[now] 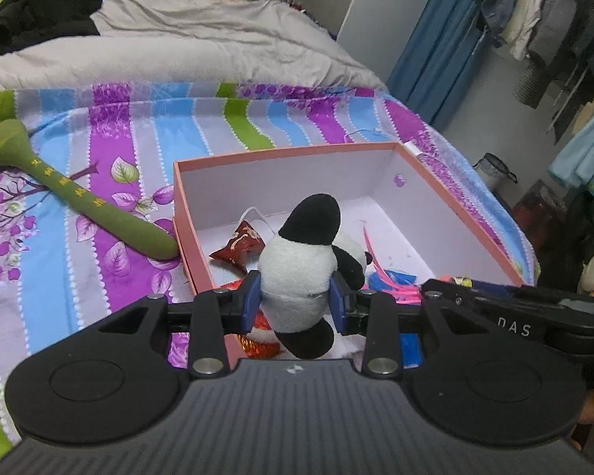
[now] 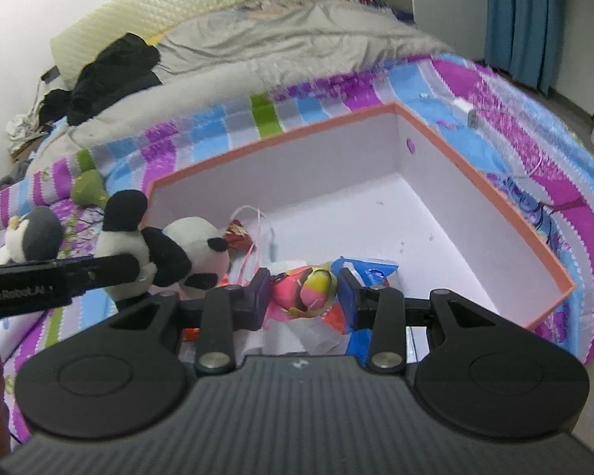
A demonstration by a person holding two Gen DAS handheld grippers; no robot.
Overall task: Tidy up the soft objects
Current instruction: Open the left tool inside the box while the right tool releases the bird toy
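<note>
- Panda plush point(image 1: 297, 269) sits clamped at its white belly between the left gripper point(image 1: 296, 303) pads, hanging over the near left corner of the pink box point(image 1: 281, 150); its long axis runs away from us, black foot farthest.
- Right gripper point(image 2: 301, 293), also over the box's near edge, pinches a pink-and-yellow soft toy point(image 2: 309, 289); we judge both need only a short drop.
- Inside the box: red pouch point(image 1: 239, 245), glossy; blue wrapper point(image 2: 370, 273).
- Left of the box: green felt mallet-shaped toy point(image 1: 75, 198), touching its wall; grey penguin plush point(image 2: 31, 237) beyond.

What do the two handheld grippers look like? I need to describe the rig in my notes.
Both the left gripper and right gripper look alike: ribbed dark grey body, black linkage arms with silver pivot pins, round black discs, blue finger pads. White lettering marks their sides.
</note>
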